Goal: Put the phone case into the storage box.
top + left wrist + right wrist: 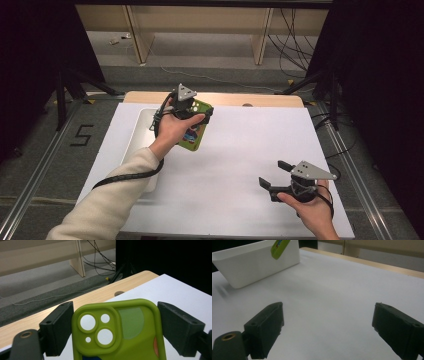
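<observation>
A lime-green phone case [194, 134] with camera cut-outs and a coloured picture hangs in the air above the right edge of the white tray [140, 125]. My left gripper [196, 111] is shut on the case, one black jaw pressing each long side. In the left gripper view the case [125, 327] stands upright between the jaws of the left gripper [113, 315]. My right gripper [272, 173] rests low near the table's front right, open, with nothing between its fingers. In the right gripper view the right gripper [327, 322] faces bare white sheet, and the case [279, 247] shows far off above the tray [249, 270].
A white sheet [240, 150] covers most of the wooden table [260, 100]. Beyond the far edge are a grey floor, wooden furniture legs [262, 40] and loose cables [295, 45]. Dark stands flank both sides.
</observation>
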Available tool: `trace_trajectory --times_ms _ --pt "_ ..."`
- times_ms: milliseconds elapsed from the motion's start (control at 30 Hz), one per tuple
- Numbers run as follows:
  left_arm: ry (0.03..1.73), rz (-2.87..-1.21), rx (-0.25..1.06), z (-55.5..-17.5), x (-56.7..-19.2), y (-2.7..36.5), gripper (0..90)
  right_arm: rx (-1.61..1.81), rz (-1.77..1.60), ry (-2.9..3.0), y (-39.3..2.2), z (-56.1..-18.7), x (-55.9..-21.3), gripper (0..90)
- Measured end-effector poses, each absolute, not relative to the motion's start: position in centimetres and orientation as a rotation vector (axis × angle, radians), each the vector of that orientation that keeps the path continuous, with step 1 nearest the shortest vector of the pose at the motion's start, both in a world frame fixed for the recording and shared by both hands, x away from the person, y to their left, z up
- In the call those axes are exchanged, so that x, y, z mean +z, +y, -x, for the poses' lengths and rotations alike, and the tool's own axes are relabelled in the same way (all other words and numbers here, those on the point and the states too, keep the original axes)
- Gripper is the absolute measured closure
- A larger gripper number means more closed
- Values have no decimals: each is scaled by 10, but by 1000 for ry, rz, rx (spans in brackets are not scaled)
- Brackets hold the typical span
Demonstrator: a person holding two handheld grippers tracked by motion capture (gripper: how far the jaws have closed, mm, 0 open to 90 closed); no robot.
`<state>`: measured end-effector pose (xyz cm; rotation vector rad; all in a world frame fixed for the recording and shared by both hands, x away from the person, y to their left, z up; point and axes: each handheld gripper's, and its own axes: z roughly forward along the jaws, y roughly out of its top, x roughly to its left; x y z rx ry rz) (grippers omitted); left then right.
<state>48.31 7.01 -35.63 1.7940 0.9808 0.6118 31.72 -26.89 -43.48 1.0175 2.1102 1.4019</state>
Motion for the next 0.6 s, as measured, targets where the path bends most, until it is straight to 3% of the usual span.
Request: trace_trajectory --times_ms 600 --pt "974 -1753 638 -480 -340 87 167 1400 -1018 2111 -269 -317 -435 115"
